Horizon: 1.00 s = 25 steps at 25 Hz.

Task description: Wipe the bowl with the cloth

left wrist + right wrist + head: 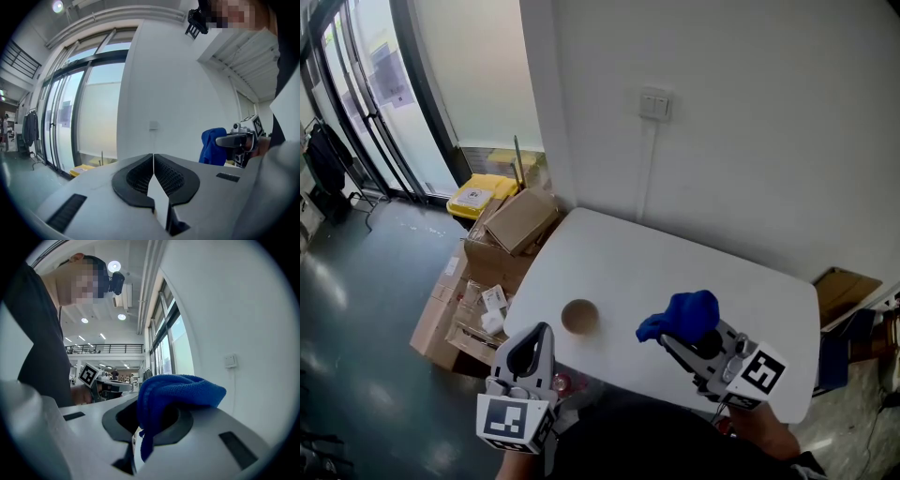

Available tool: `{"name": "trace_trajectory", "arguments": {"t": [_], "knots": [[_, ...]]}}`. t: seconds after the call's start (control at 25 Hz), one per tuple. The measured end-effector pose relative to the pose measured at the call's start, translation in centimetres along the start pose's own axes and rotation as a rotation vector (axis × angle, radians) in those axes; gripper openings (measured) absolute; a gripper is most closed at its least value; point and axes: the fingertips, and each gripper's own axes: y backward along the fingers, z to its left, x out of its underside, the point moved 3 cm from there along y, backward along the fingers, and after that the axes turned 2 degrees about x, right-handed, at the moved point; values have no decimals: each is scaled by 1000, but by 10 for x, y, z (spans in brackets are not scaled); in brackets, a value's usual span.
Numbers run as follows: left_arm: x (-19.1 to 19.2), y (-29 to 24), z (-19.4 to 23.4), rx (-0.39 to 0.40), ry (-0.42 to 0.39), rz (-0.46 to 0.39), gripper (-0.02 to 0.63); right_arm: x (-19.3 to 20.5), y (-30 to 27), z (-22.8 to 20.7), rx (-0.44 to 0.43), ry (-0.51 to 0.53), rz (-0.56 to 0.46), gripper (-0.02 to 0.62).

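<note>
Bowl (579, 317) sits unheld on the desk (656, 262).
Our right gripper (667, 342) clamps the cloth (686, 312); left gripper (538, 330) is closed and empty, so we'd pin the rim first.

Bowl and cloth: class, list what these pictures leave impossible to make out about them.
- bowl: head view, too small to tell clean from dirty; both gripper views miss it.
- cloth: right gripper view, its own folds hide the pinched part; head view shows only a bunched top.

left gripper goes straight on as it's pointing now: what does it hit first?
Likely the white wall, near the light switch. The left gripper, shut, points about level; nothing nearer shows in line.
</note>
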Motion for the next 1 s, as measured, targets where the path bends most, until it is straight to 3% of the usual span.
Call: {"name": "trace_trajectory", "arguments": {"t": [1.0], "knots": [[9, 0, -10, 32, 23, 2, 18, 0, -4, 6, -12, 13, 6, 41]]}}
